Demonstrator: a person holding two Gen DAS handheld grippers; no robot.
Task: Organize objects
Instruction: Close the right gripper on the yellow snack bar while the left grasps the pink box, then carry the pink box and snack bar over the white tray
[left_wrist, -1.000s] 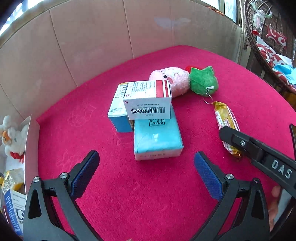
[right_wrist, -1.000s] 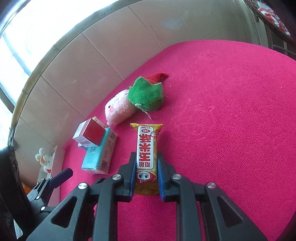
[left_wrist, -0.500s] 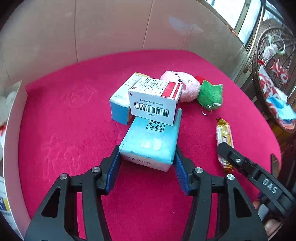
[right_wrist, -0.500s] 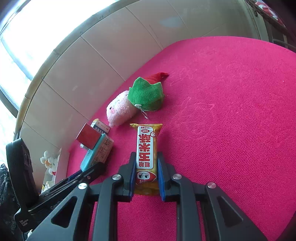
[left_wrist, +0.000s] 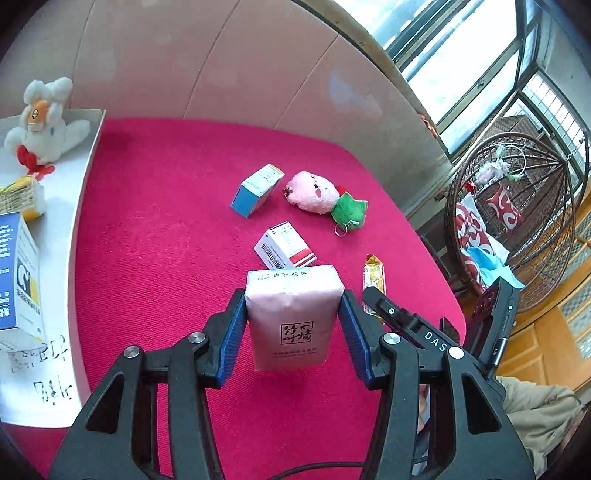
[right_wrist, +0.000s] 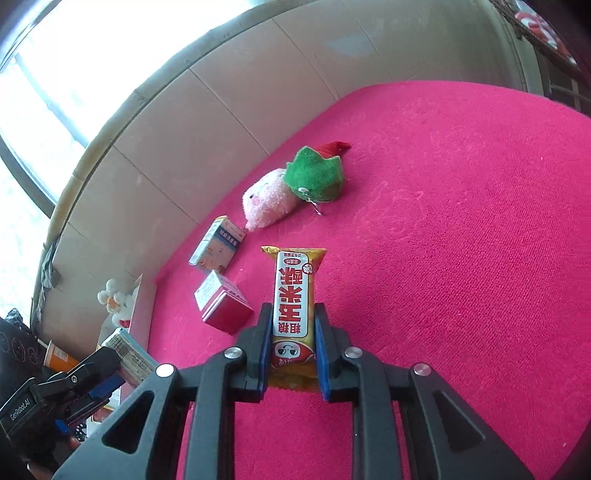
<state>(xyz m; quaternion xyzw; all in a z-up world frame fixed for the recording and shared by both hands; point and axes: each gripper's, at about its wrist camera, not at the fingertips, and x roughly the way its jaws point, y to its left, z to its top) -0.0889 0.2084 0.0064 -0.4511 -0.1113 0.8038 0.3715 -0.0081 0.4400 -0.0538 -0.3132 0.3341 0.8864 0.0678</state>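
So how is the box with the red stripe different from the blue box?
The red-striped box is mostly white with a barcode; the blue box is blue and white with an orange edge. The red-striped box lies nearer the tissue pack in the left claw; the blue box lies farther back, beside the pink plush. Both are small cardboard boxes lying on the pink cloth, untouched.
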